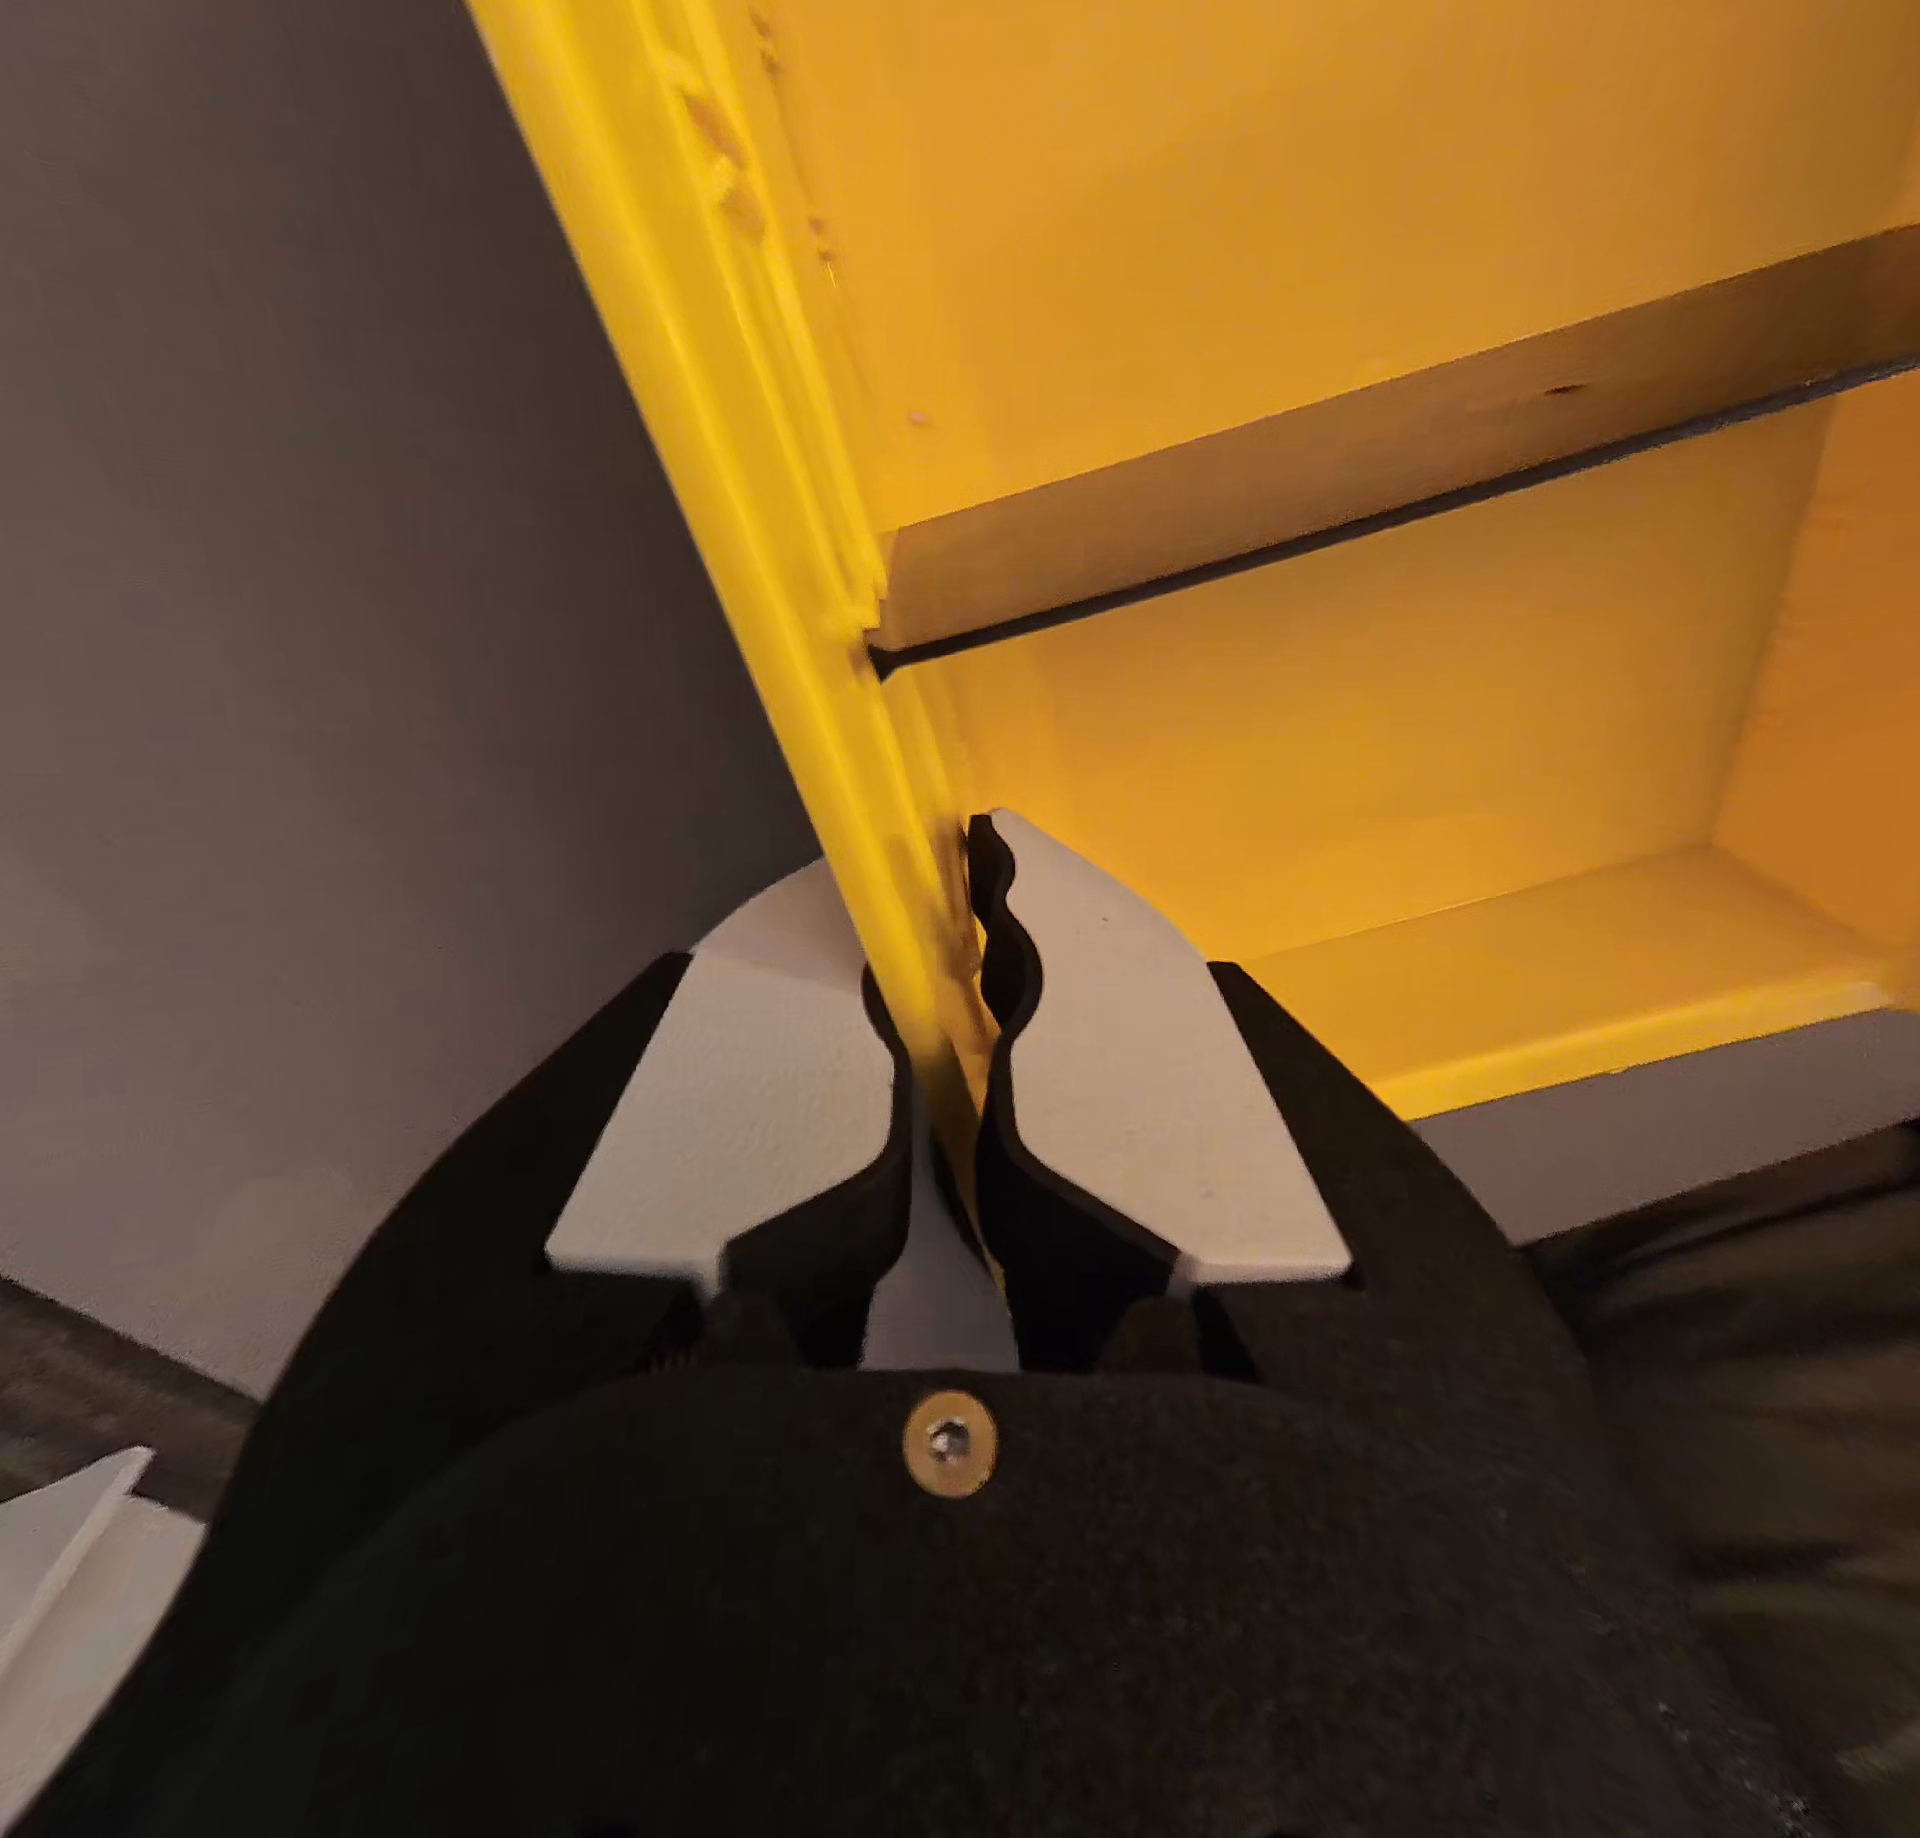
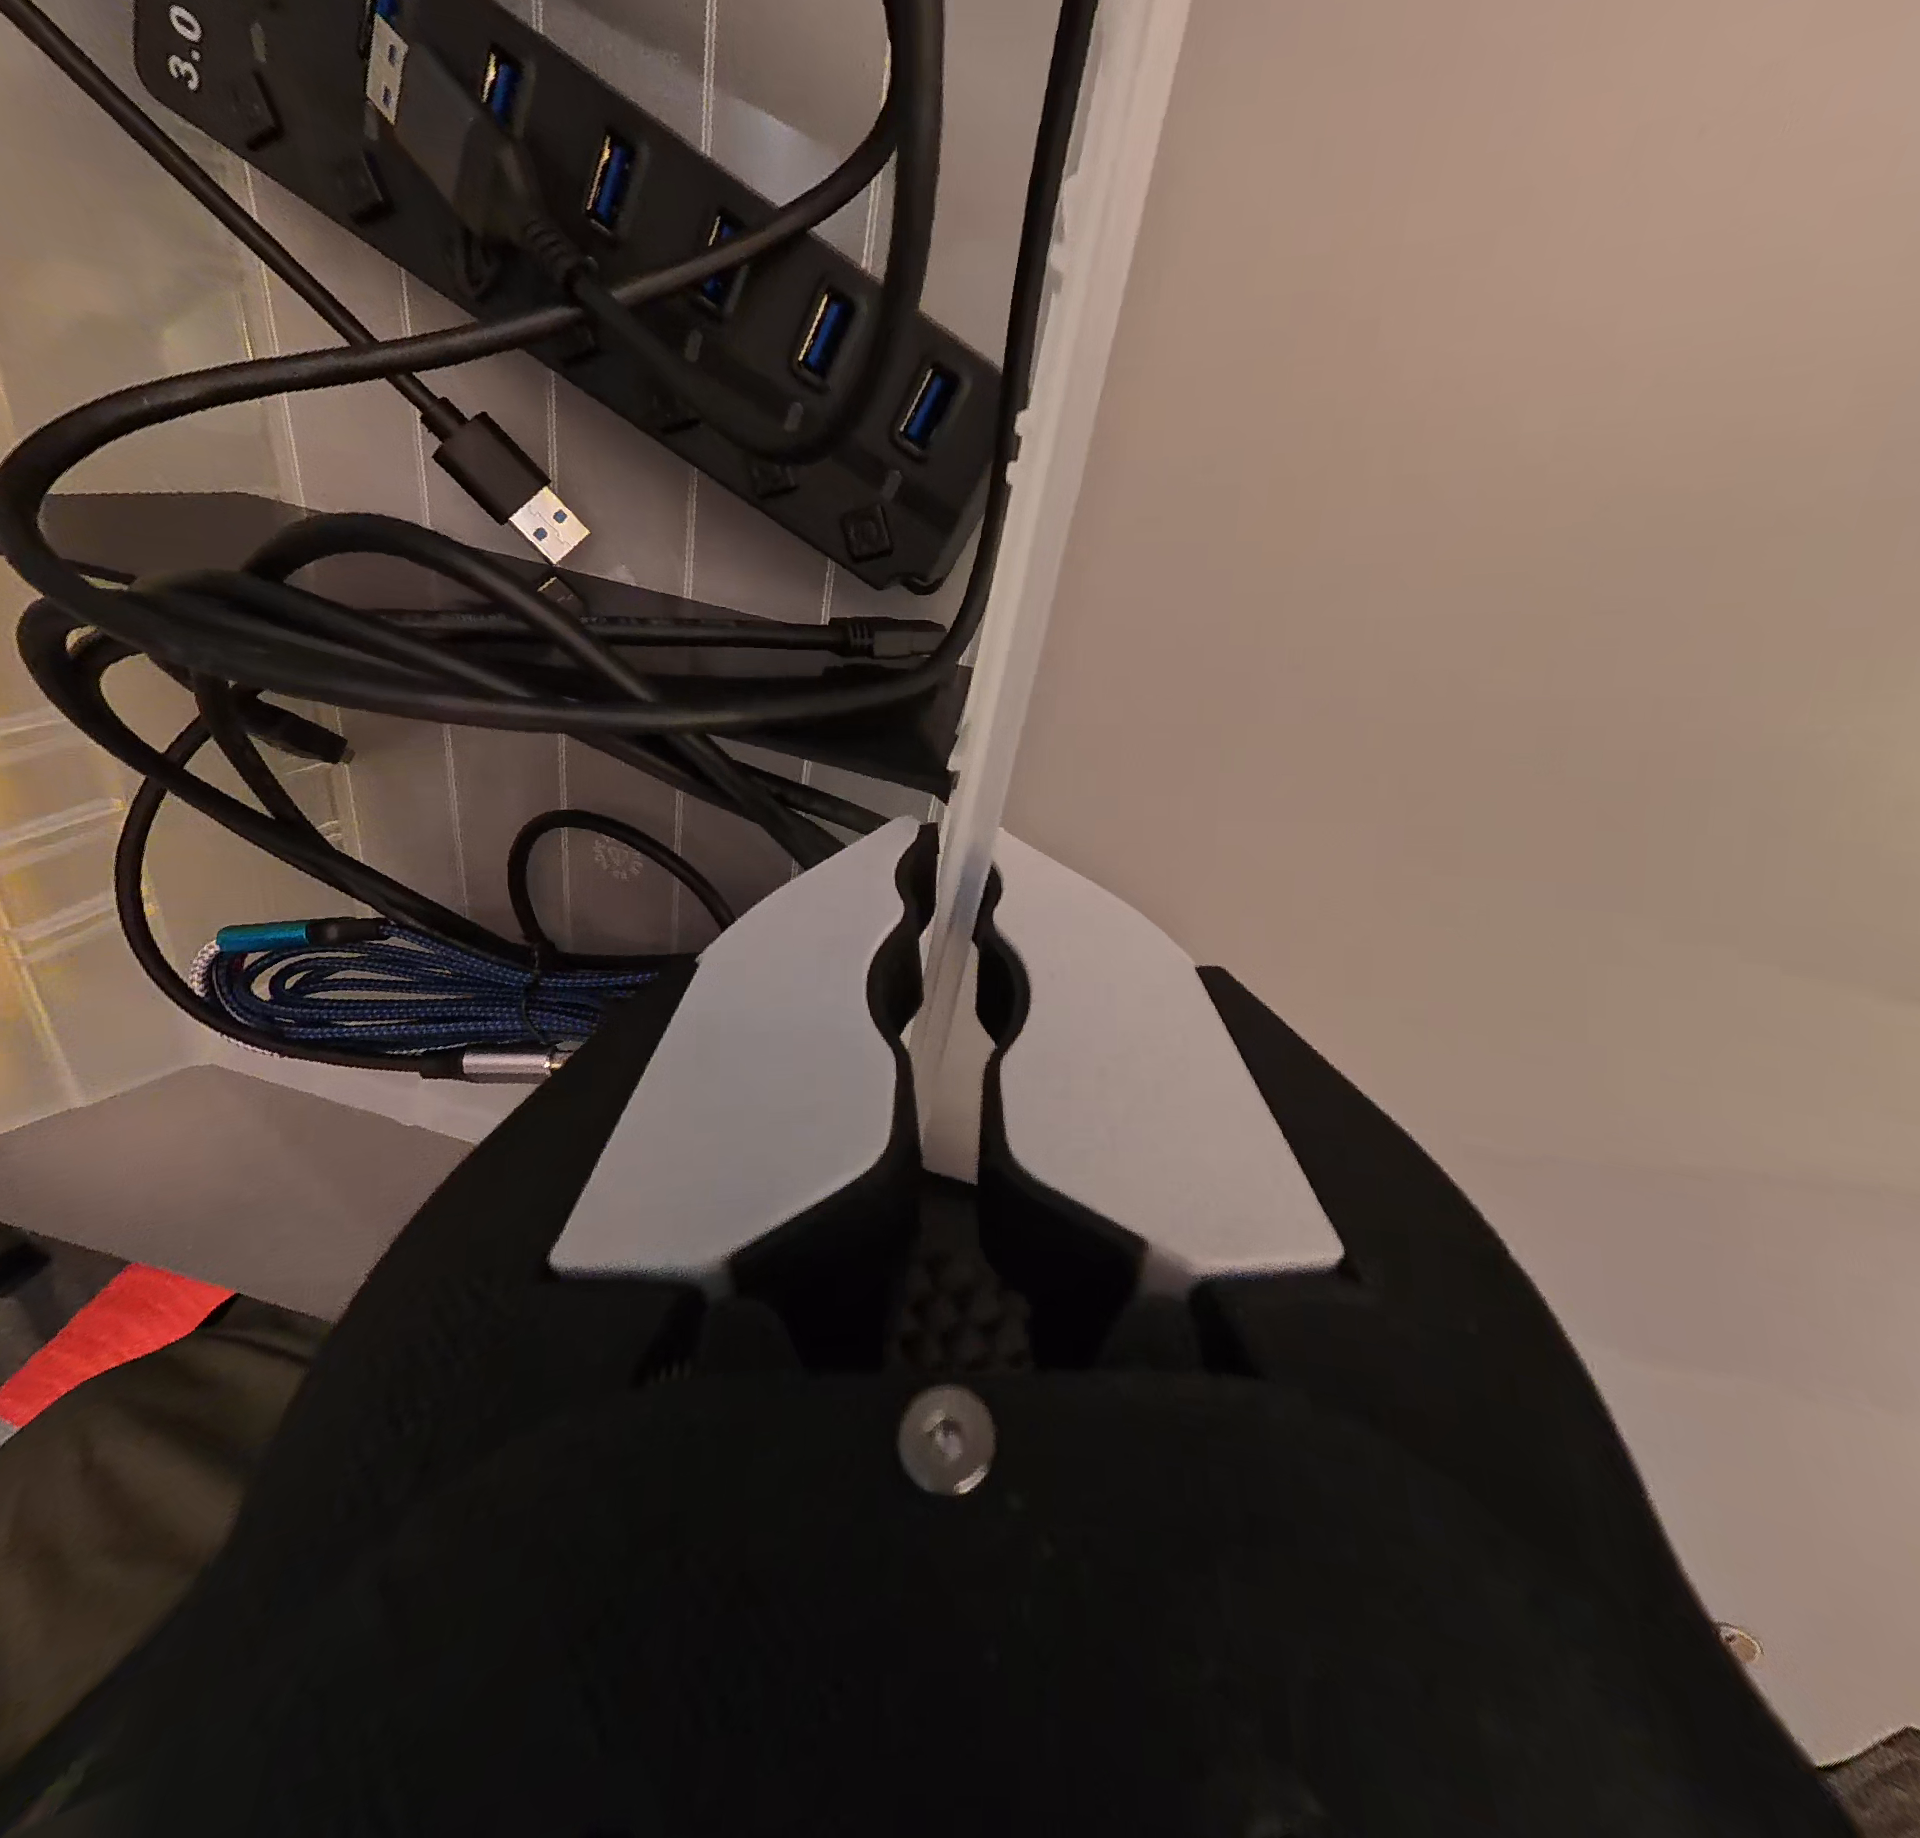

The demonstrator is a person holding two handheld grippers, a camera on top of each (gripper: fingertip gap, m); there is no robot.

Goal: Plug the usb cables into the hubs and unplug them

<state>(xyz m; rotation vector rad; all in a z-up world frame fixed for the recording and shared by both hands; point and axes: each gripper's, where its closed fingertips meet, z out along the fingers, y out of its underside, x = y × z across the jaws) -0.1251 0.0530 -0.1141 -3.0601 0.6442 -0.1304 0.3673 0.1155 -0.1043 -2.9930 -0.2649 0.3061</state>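
Note:
In the right wrist view a black multi-port USB hub (image 2: 644,261) with blue ports lies slanted in a clear plastic bin. One black cable's plug (image 2: 436,115) lies at a port near the hub's upper end; whether it is seated is unclear. A loose USB plug (image 2: 545,526) lies beside the hub among tangled black cables. A bundled blue braided cable (image 2: 416,999) lies lower left. My right gripper (image 2: 956,843) is shut on the bin's right wall (image 2: 1081,282). In the left wrist view my left gripper (image 1: 914,853) is shut on the edge (image 1: 727,386) of a yellow compartmented piece.
A flat black device (image 2: 727,645) lies under the cables. Red and dark fabric (image 2: 114,1341) shows at the lower left of the right view. A plain wall (image 1: 312,438) stands behind the yellow piece. A white object (image 1: 73,1580) shows at the lower left. One gripper's finger ends stand about 50 centimetres off the other's.

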